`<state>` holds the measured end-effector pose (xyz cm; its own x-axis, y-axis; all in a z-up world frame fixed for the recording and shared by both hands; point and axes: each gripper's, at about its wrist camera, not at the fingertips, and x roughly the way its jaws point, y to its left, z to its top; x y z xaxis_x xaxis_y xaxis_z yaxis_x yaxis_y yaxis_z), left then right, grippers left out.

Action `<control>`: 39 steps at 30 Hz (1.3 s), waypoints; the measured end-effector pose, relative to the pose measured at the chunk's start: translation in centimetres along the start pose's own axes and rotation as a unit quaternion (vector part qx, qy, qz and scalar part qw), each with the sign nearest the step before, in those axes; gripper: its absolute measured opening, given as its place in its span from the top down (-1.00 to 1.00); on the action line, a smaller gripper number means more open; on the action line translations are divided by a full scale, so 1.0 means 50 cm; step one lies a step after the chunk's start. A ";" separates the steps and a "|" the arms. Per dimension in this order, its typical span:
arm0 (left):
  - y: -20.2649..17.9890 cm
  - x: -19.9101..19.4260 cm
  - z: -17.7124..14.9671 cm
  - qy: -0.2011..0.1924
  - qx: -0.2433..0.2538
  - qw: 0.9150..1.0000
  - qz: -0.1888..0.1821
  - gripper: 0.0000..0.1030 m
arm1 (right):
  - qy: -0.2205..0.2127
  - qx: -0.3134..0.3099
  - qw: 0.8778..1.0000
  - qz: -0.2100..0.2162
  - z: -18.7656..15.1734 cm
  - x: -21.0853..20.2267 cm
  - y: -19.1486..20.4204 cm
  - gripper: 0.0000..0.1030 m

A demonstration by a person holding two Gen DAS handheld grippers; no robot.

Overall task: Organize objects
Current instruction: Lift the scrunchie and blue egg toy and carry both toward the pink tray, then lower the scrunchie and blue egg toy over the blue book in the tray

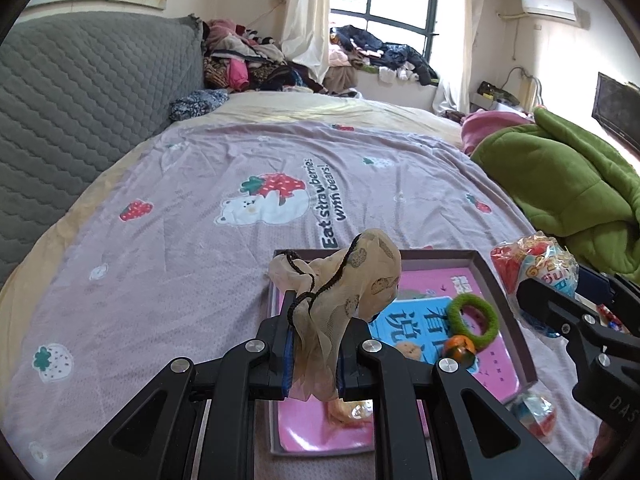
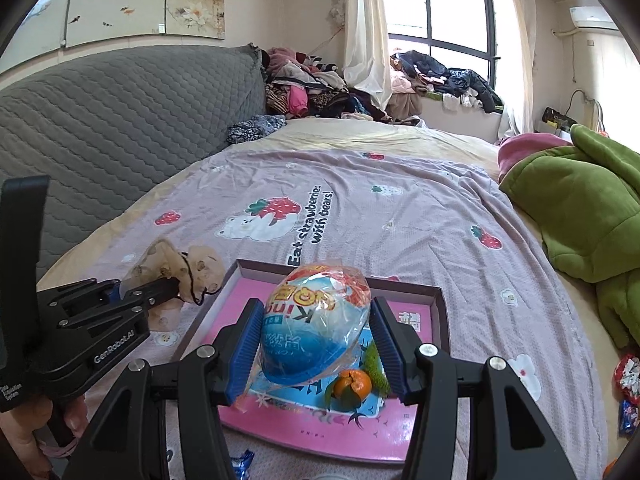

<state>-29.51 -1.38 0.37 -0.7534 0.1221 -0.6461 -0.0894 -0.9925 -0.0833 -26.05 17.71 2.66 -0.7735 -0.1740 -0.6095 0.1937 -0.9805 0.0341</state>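
Item: shallow grey-rimmed cardboard tray (image 1: 502, 300) with a pink printed book lining its floor, lying on the lilac strawberry-print bedspread (image 1: 180, 264) near the bed's front edge. Already inside: a green fuzzy hair ring (image 1: 474, 314) and a small orange tangerine (image 2: 352, 386), resting against each other toward the tray's right side.

Left tongs (image 1: 314, 360): closed tight on a beige sheer mesh pouch with a black drawstring (image 1: 340, 284), held above the tray's left rim.

Right tongs (image 2: 316, 348): part-way closed, blue pads pressing both sides of a cellophane-wrapped blue and orange toy egg (image 2: 316, 320), held over the tray's middle (directly above the tangerine, by the look of it).

Risks, as judged: the egg's slick wrapper and rounded shell may let it slip or roll out once released; dropped straight down, it may knock the tangerine. The limp pouch could drape over the rim, or its cord snag on a pad.

View differences: the left wrist view alone shows another wrapped ball (image 1: 534, 412) on the bedspread outside the tray's right rim. The right wrist view alone shows loose sweet wrappers (image 2: 628, 374) by the bed's right edge.
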 end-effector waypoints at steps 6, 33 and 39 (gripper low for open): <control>0.008 0.056 0.002 -0.002 0.000 1.000 0.005 0.71 | 0.007 -0.003 1.000 -0.002 -0.005 0.049 0.005 -0.05; 0.030 0.249 -0.040 0.063 -0.004 0.998 -0.027 0.69 | 0.092 -0.005 0.995 -0.039 -0.065 0.292 -0.003 -0.05; 0.014 0.265 -0.048 0.074 0.008 0.997 -0.025 0.69 | 0.102 0.006 0.994 -0.039 -0.074 0.304 -0.016 -0.05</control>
<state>-38.01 -0.46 -10.09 -0.6439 0.1697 -0.7460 -0.1359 -0.9850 -0.1067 -35.72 16.17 -9.54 -0.6469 -0.0757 -0.7588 0.1295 -0.9915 -0.0115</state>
